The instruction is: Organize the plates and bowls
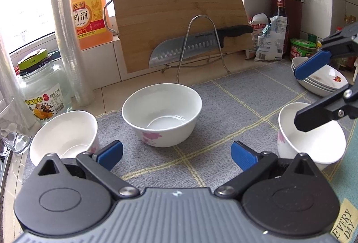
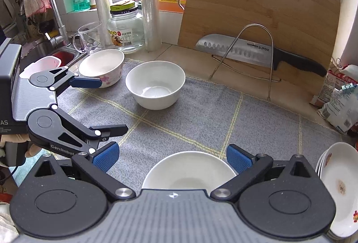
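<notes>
Three white bowls with pink flowers stand on the grey mat [image 1: 223, 108]. The middle bowl [image 1: 162, 113] [image 2: 155, 84] sits just ahead of my left gripper [image 1: 176, 154], which is open with nothing between its fingers. A second bowl [image 1: 63, 135] [image 2: 101, 67] stands at the mat's left edge, beside the left finger. My right gripper [image 2: 172, 158] [image 1: 311, 91] is open and hovers over the third bowl [image 2: 189, 171] [image 1: 311, 133], its pads apart from the rim. A stack of shallow plates [image 2: 337, 187] [image 1: 322, 82] lies at the right.
A cutting board [image 1: 176, 12] leans on the back wall with a knife [image 1: 190, 46] on a wire rack [image 1: 201, 46]. A glass jar [image 1: 41, 95], stacked plastic cups [image 1: 67, 41] and a cooking-wine bottle [image 1: 89, 8] stand at the left. Bags [image 1: 268, 37] fill the back right. A sink [image 2: 62, 55] lies left.
</notes>
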Demonstrator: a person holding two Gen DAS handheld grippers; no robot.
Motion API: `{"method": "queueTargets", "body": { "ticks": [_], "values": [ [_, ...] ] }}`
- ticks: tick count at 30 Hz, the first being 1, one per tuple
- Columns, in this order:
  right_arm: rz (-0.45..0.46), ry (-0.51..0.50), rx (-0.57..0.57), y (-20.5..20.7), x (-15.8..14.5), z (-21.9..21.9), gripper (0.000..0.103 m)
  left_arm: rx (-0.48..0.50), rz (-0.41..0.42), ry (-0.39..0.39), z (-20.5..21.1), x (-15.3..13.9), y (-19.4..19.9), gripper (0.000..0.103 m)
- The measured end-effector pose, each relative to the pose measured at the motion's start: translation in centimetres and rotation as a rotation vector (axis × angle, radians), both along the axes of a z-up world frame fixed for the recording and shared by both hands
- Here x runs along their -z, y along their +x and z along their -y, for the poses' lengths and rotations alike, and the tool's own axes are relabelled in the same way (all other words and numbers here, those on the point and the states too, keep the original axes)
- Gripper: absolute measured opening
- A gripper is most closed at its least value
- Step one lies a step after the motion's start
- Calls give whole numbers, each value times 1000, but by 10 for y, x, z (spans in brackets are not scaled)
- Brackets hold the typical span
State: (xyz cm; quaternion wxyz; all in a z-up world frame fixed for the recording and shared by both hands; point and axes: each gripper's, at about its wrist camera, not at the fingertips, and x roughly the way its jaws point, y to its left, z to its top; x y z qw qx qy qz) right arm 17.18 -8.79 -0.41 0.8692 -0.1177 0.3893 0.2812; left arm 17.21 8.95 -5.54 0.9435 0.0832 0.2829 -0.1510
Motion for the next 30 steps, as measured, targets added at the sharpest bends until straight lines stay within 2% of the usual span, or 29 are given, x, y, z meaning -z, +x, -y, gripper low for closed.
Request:
{"method": "queueTargets", "body": {
  "ticks": [4, 8, 12, 19, 30],
  "values": [
    [-13, -2, -54, 24, -5, -8, 103, -51, 9, 0, 3, 4, 10, 102],
    [-37, 0, -109, 53, -5, -16, 103, -96, -17, -11, 4, 12, 25, 102],
    [-62, 12, -153, 83, 1, -25, 103, -98, -21, 31, 12, 20, 34, 102],
    [-121, 26, -228, 123, 15, -48, 103, -108, -17, 53, 19, 26, 45, 102],
    [-176, 47, -305, 158, 31, -76, 101, -105, -20, 50, 18, 31, 54, 99]
  ]
}}
